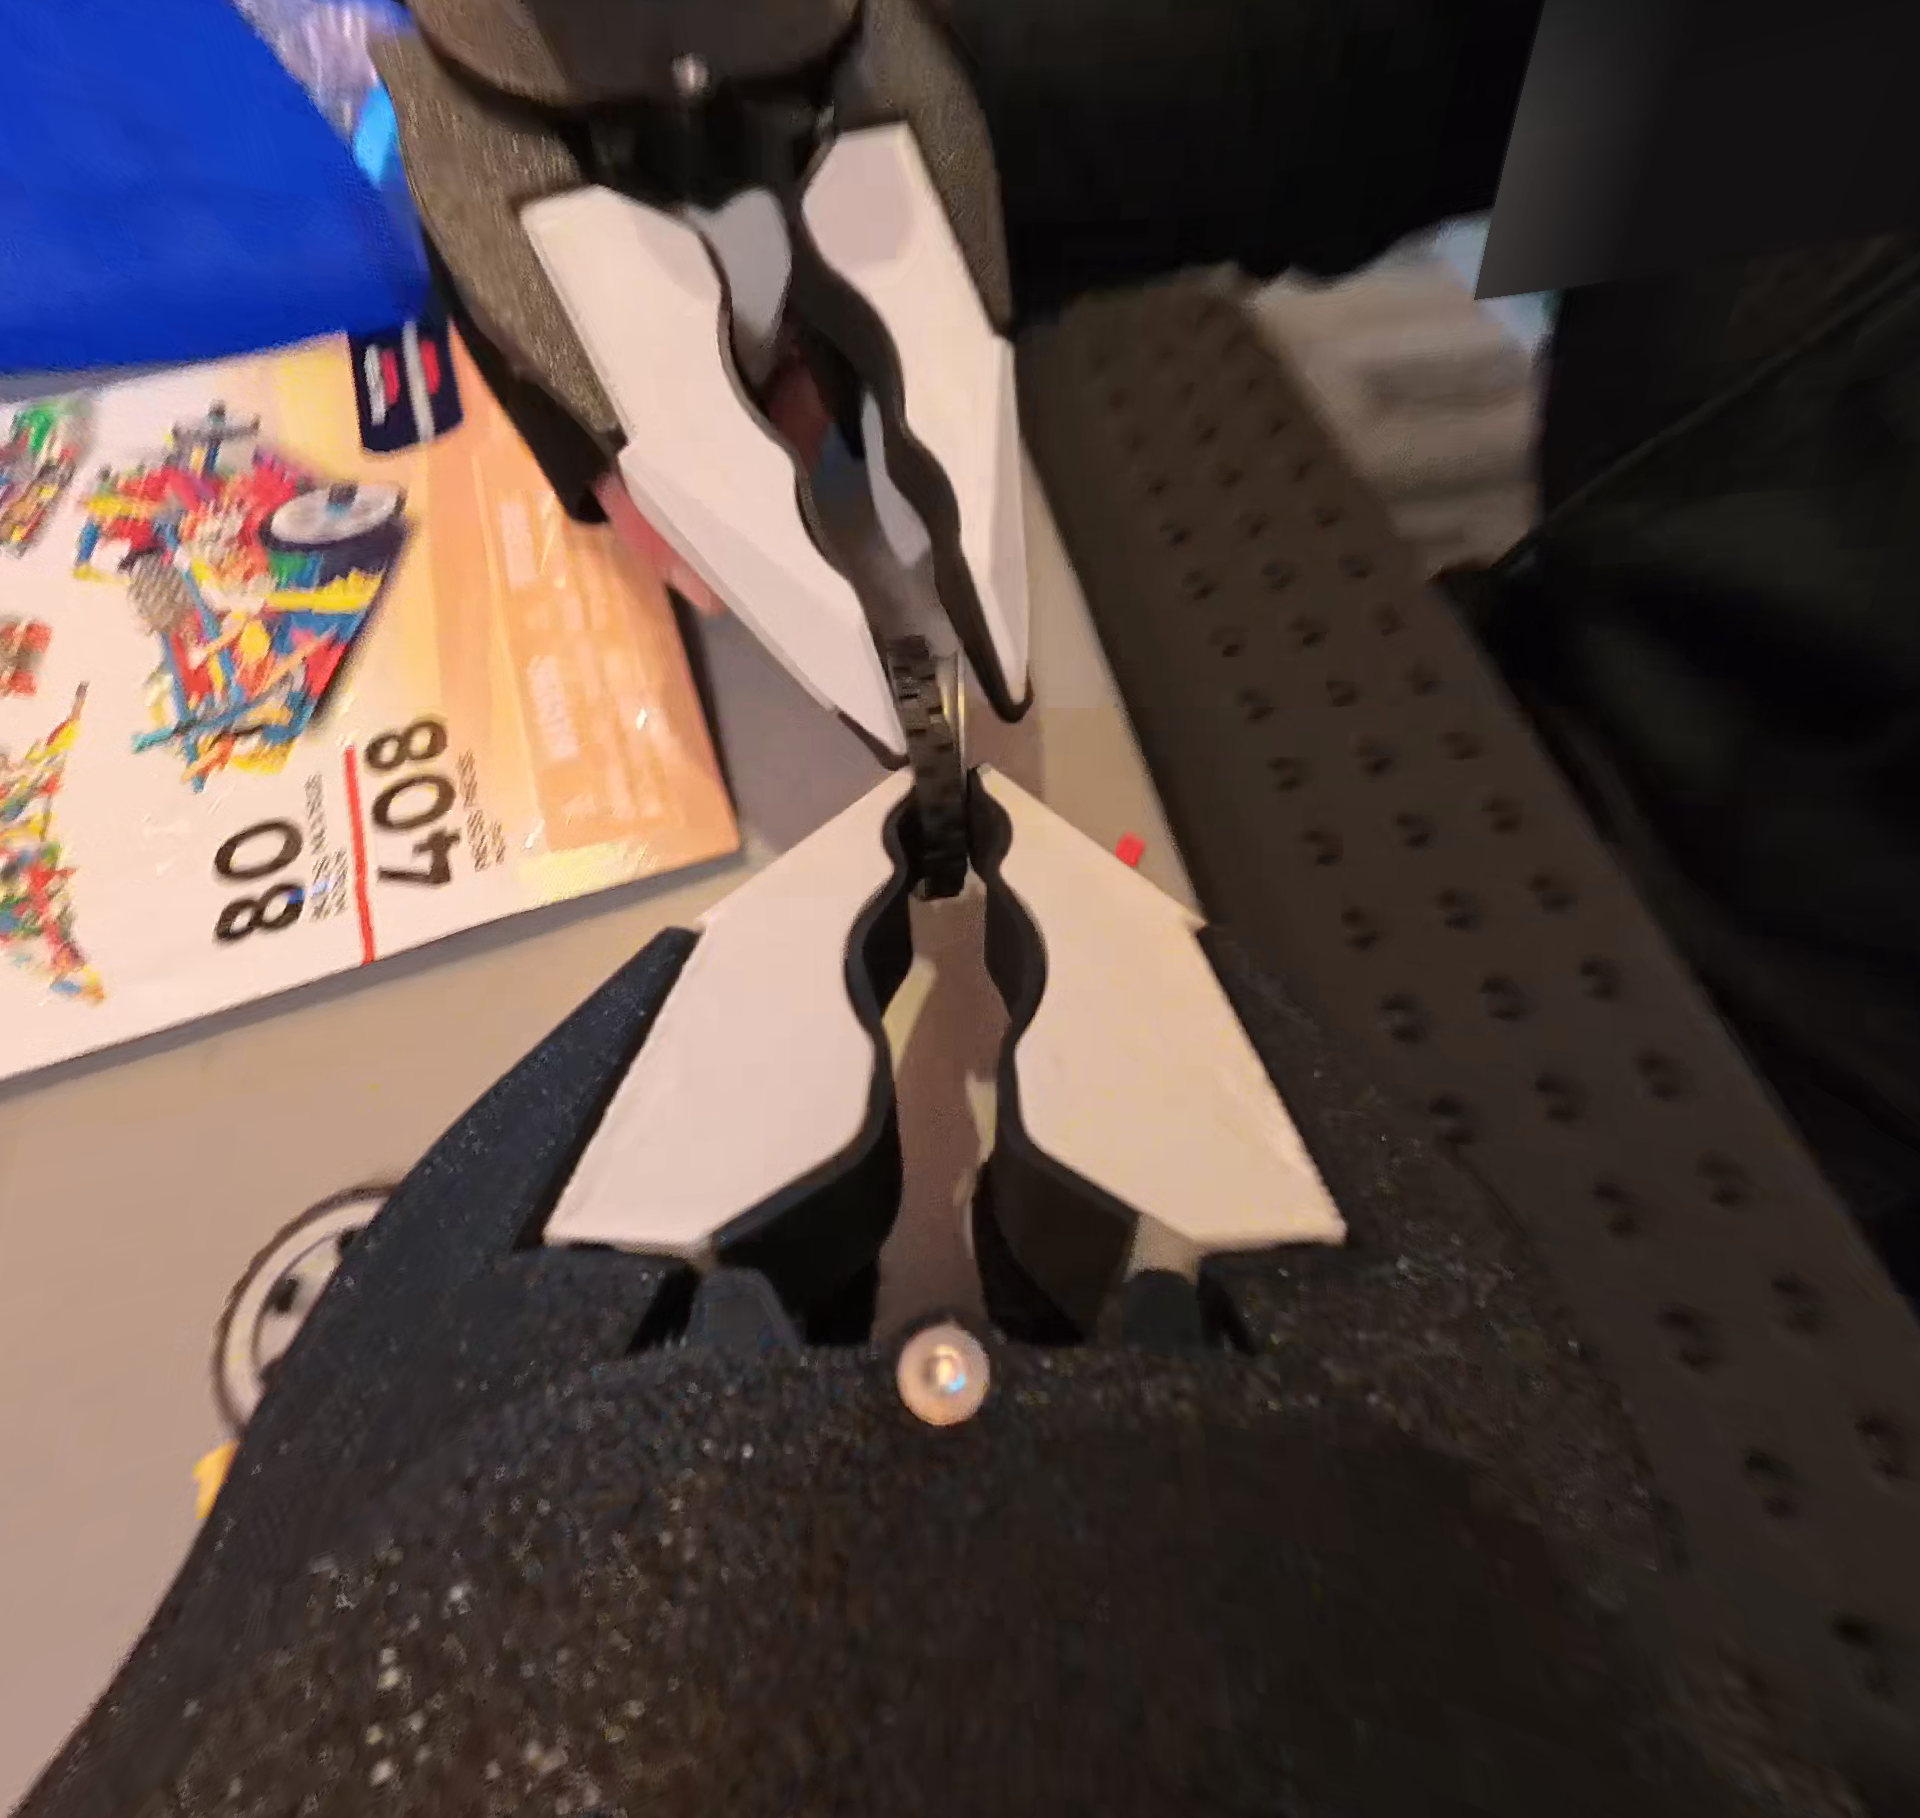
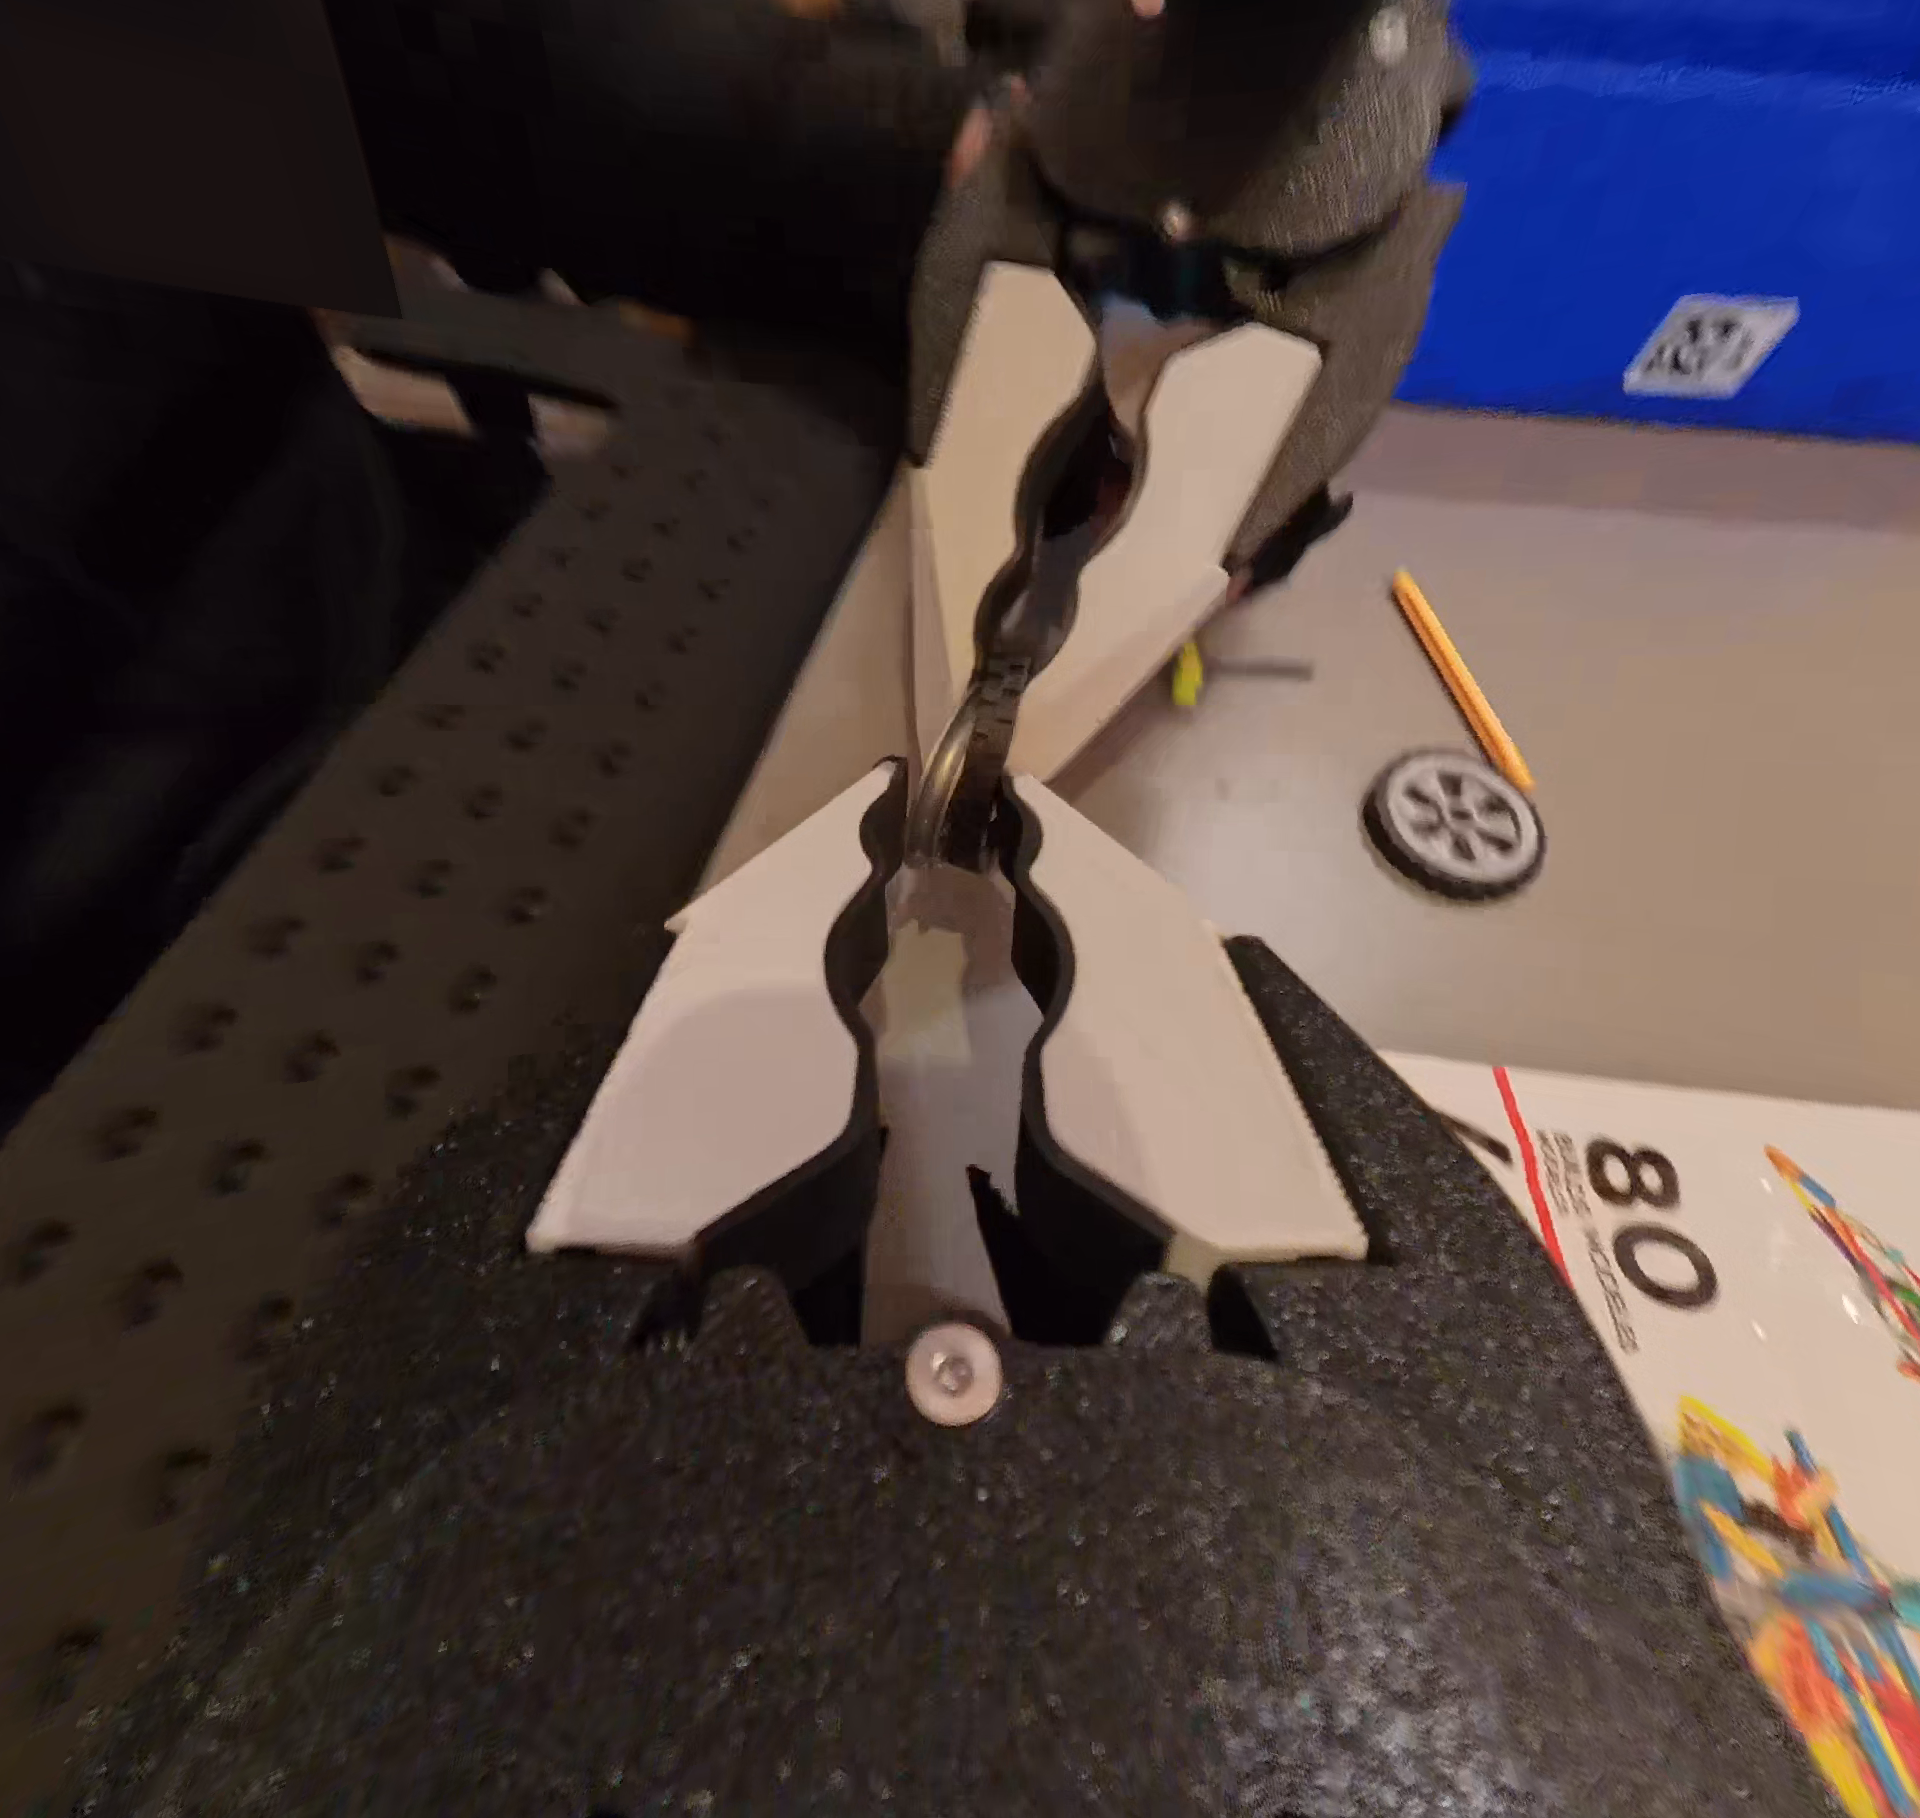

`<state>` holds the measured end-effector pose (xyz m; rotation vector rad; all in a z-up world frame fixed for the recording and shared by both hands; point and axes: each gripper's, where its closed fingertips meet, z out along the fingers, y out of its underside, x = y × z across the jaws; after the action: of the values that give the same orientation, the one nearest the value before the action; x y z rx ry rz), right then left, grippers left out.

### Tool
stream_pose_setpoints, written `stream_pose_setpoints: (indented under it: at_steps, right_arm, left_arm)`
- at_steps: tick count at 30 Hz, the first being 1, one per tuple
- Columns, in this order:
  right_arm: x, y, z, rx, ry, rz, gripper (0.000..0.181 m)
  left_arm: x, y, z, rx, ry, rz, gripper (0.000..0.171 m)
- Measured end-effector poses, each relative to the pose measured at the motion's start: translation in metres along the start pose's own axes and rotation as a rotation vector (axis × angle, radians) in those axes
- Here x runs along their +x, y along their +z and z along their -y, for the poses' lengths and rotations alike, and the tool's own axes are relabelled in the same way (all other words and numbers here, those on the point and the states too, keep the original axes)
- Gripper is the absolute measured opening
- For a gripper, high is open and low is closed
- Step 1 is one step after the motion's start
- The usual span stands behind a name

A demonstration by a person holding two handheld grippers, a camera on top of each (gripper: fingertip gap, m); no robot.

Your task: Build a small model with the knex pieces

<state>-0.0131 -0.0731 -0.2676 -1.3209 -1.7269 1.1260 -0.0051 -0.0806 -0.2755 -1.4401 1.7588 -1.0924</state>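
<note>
A small toy wheel [image 1: 925, 719], a black toothed tyre on a grey rim, hangs edge-on above the grey table between my two grippers, which face each other tip to tip. My left gripper [image 1: 940, 794] is shut on its near edge. My right gripper [image 1: 951, 729] comes from above in the left wrist view and is shut on the far edge. In the right wrist view my right gripper [image 2: 951, 794] clamps the grey rim and tyre [image 2: 992, 719], and my left gripper [image 2: 987, 760] pinches the tyre from the far side.
A colourful printed booklet [image 1: 312, 688] lies on the table, also showing in the right wrist view [image 2: 1704, 1301]. A blue bin [image 2: 1662, 158] stands behind. A black perforated board [image 1: 1403, 833] runs alongside. A second wheel [image 2: 1455, 823], an orange rod [image 2: 1460, 677] and a small yellow piece [image 2: 1188, 677] lie loose. My two grippers' fingertips are within a few centimetres of each other. The orange rod [image 2: 1460, 677] sits 15 centimeters or so from the ends of my right fingers.
</note>
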Motion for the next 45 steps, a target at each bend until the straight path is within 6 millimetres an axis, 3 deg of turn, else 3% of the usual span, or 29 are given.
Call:
stream_pose_setpoints:
  at_steps: [3, 9, 20, 24, 33, 45]
  right_arm:
    - [-0.014, -0.010, 0.031, 0.161, 0.018, 0.083, 0.018]
    - [-0.030, -0.015, 0.057, 0.303, 0.051, 0.197, 0.018]
    - [-0.045, -0.014, 0.076, 0.391, 0.076, 0.316, 0.016]
    - [-0.039, -0.016, 0.079, 0.401, 0.033, 0.262, 0.008]
    - [-0.016, -0.020, 0.075, 0.386, 0.055, 0.144, 0.004]
    - [0.010, -0.030, 0.071, 0.256, -0.080, -0.129, 0.005]
  left_arm:
    - [0.013, -0.011, 0.027, 0.174, -0.053, -0.119, 0.004]
    - [0.034, -0.021, 0.049, 0.333, -0.107, -0.309, 0.003]
    - [0.054, -0.032, 0.059, 0.408, -0.104, -0.446, 0.003]
    - [0.041, -0.039, 0.068, 0.463, -0.110, -0.374, 0.007]
    - [0.019, -0.038, 0.067, 0.420, -0.046, -0.170, 0.007]
    - [-0.012, -0.041, 0.069, 0.435, -0.129, -0.002, 0.008]
